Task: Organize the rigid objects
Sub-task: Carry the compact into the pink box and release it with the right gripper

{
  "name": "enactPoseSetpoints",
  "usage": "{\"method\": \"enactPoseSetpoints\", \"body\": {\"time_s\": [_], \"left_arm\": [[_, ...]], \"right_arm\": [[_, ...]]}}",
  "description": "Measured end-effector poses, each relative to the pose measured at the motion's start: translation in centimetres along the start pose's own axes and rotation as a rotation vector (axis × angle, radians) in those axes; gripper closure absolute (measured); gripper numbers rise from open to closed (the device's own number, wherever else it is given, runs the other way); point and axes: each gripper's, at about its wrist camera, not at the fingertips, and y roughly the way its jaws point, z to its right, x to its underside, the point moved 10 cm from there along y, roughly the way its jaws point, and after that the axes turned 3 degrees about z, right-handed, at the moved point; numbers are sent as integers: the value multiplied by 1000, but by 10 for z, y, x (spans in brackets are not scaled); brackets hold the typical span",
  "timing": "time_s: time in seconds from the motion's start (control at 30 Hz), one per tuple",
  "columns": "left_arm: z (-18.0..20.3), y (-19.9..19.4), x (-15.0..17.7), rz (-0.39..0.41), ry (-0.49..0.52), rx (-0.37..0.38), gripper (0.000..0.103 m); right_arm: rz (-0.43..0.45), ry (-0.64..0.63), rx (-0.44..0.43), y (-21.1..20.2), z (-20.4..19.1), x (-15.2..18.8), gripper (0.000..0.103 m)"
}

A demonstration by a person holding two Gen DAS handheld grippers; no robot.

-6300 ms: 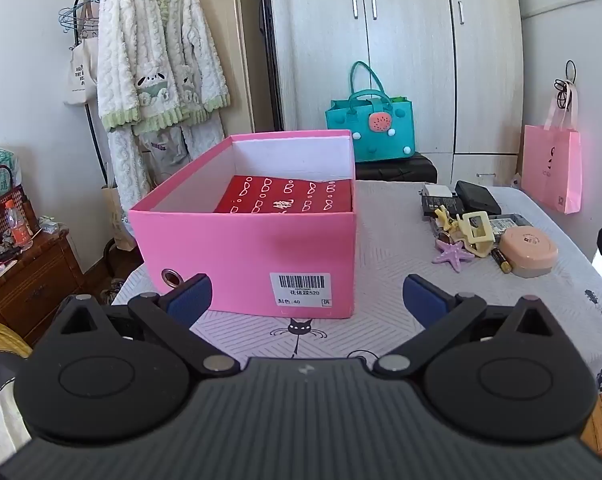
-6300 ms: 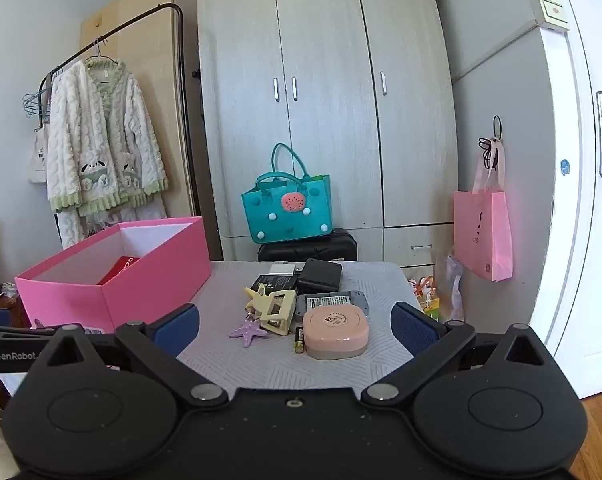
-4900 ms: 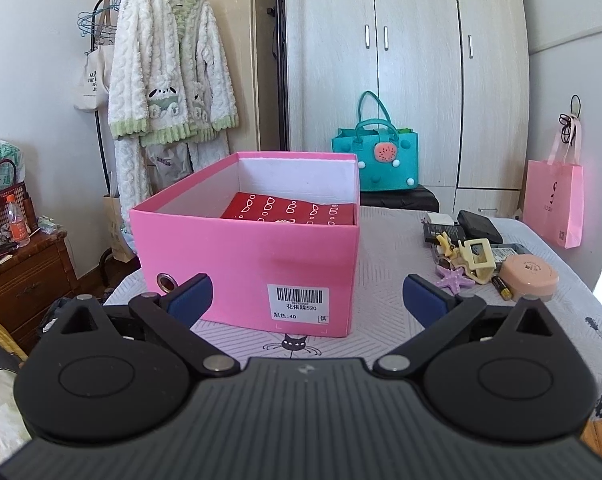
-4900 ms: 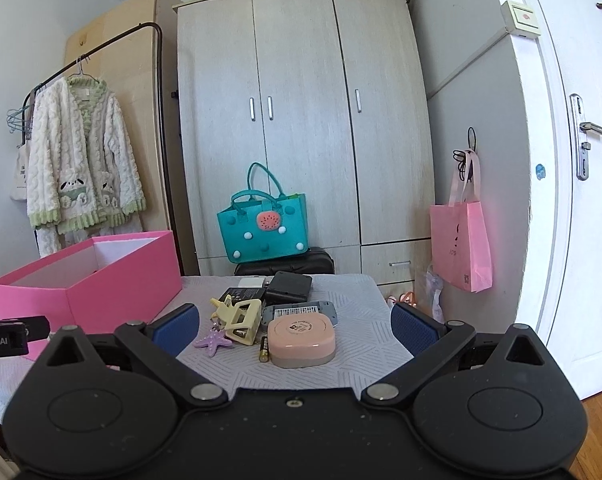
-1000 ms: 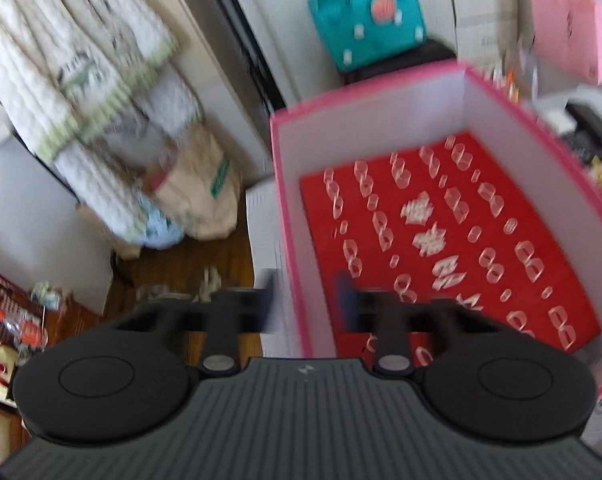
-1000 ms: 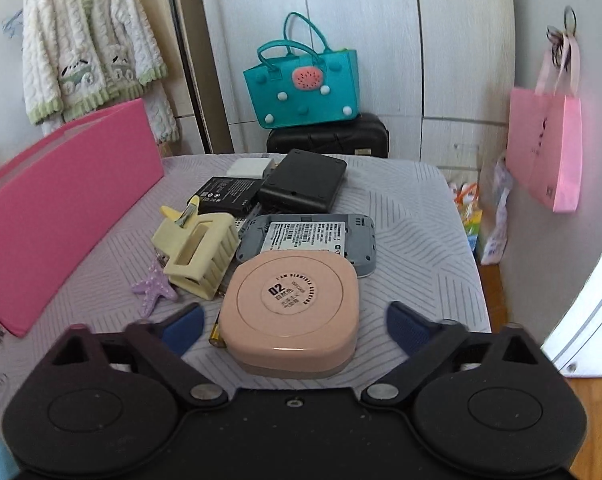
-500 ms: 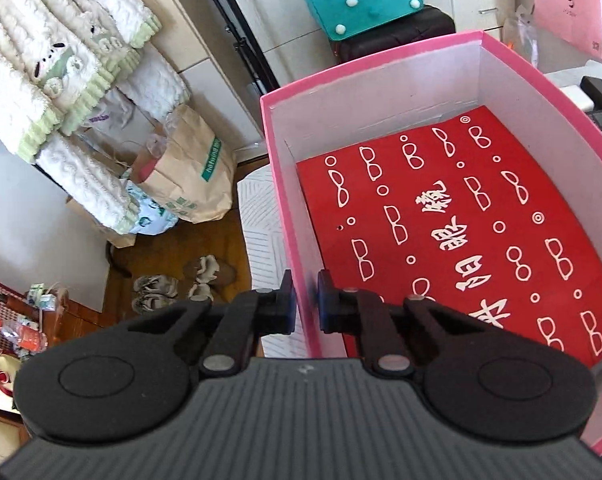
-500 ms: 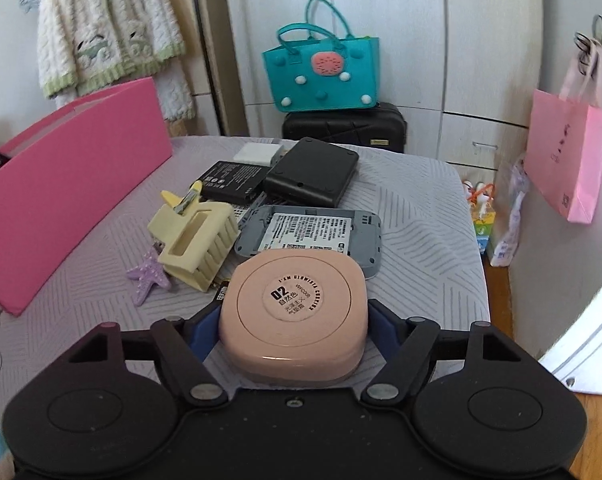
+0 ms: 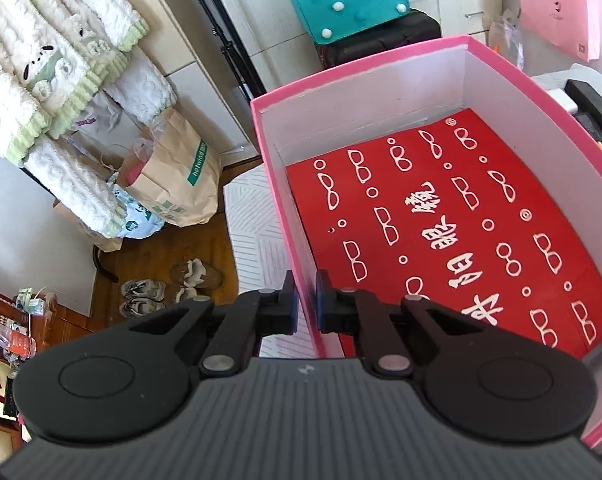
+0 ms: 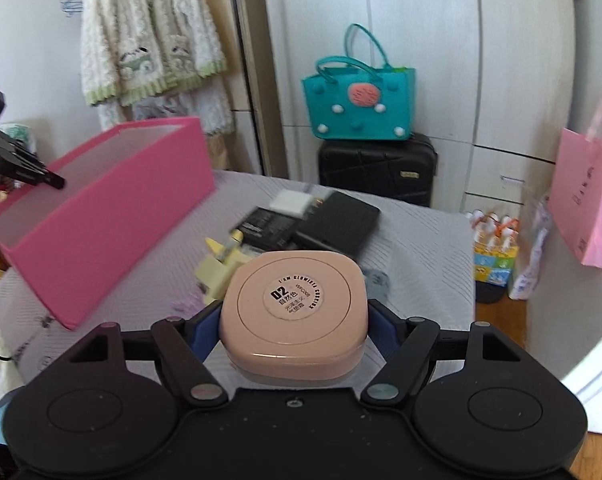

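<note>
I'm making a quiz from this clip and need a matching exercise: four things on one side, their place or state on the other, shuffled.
Things:
1. pink compact
2. pink box
3. red glasses case
4. teal bag

Places or states:
A. on the black suitcase
B. lying inside the box
C. wall pinched by the left gripper
D. clamped in the right gripper

Pairs: 1-D, 2-C, 3-B, 4-A

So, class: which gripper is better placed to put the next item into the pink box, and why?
The right gripper: it already clamps the pink compact. The left gripper is shut on the pink box wall, steadying it.
</note>
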Motion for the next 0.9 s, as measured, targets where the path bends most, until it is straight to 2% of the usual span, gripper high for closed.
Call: {"method": "enactPoseSetpoints", "body": {"time_s": [0.17,0.3,0.37,0.47,0.67,0.9], "left_arm": [[9,1,-6,-18,13,29,96],[16,3,-9,-21,42,29,96],[18,3,-9,-22,49,32,95],[17,2,-8,-16,45,34,95],[14,1,-3,14,-1,53,95],[10,1,-3,37,-27,77,95]], "right_arm": [[29,-101,-130,-4,-43,-37,24],[12,-176,-252,5,-87,-73,24],[-11,-208,-339,12,-113,-88,24],[-91,-221,-459,34,-147,-106,24],[-265,-145,-477,111,-177,-133,24],[-439,-126,-404,200,-209,-124,24]]}}
